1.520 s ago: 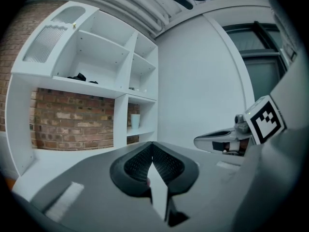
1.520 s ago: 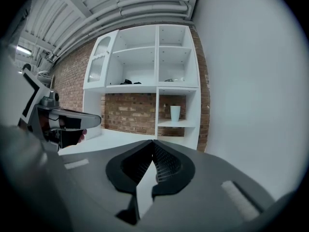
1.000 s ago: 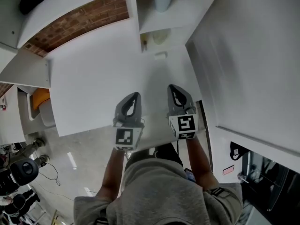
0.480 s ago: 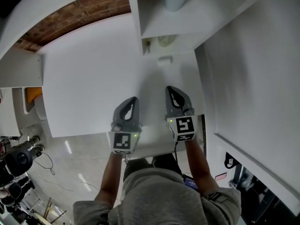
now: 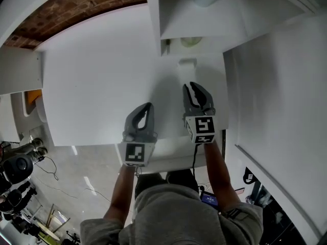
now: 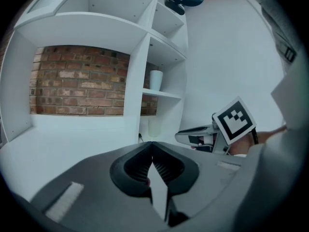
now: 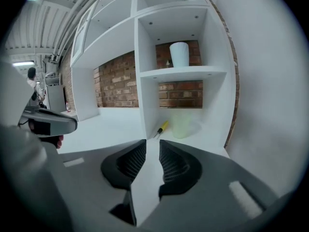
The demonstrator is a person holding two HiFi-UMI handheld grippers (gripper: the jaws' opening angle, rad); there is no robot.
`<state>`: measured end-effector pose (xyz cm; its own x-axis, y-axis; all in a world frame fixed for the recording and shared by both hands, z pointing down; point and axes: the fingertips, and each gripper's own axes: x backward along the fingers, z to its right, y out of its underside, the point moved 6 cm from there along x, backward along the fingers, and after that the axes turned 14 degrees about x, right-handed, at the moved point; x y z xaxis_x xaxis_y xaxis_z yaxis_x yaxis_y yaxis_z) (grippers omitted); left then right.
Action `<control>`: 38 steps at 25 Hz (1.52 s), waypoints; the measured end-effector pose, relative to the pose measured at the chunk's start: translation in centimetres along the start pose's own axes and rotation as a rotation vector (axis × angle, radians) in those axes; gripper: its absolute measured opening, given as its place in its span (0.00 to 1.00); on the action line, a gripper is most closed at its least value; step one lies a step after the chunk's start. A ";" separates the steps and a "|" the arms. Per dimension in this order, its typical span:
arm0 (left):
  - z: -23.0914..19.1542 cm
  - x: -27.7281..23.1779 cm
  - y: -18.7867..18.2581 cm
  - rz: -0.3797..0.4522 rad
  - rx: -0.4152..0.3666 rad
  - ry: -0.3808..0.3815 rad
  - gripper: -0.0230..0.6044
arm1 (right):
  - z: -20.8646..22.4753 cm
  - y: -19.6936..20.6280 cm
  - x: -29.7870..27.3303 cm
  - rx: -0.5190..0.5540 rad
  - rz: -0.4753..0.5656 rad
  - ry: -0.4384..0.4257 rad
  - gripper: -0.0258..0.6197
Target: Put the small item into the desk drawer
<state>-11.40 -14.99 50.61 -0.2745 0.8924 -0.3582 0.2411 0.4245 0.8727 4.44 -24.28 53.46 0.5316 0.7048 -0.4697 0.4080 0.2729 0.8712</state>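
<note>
- Left gripper (image 5: 147,107) hovers over the desk's (image 5: 92,86) near edge, jaws pressed together, holding nothing.
- A small white block (image 5: 187,63), probably the task's item, lies untouched on the desk towards its far right corner, just in front of the shelf unit's (image 5: 153,14) lowest cubby. It looks light, stiff and smooth; a pinch across its short sides seems safest.
- Right gripper (image 5: 196,88) points at the block from nearby, jaws opening to a narrow gap, nothing between them.
- A yellow-handled screwdriver (image 7: 161,127) and a pale translucent cup (image 7: 181,125) sit inside that cubby.
- Unclear: the block's material, since it is too small to make out. No drawer is visible.
</note>
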 end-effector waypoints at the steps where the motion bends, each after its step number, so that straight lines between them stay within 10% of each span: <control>1: -0.1 -0.2 0.1 -0.002 0.005 -0.002 0.06 | 0.1 0.1 -0.6 -0.007 -0.004 -0.001 0.20; 14: -1.2 -1.4 1.0 -0.038 0.038 -0.029 0.06 | 2.5 3.4 -8.6 -0.069 -0.147 0.014 0.57; 38: -1.9 -0.5 1.4 -0.048 0.028 -0.045 0.06 | 2.7 4.9 -9.9 -0.075 -0.205 0.058 0.45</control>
<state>-12.73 -15.15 52.67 -0.2442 0.8765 -0.4148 0.2548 0.4707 0.8447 3.19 -31.65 61.97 0.3987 0.6654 -0.6310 0.4459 0.4606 0.7675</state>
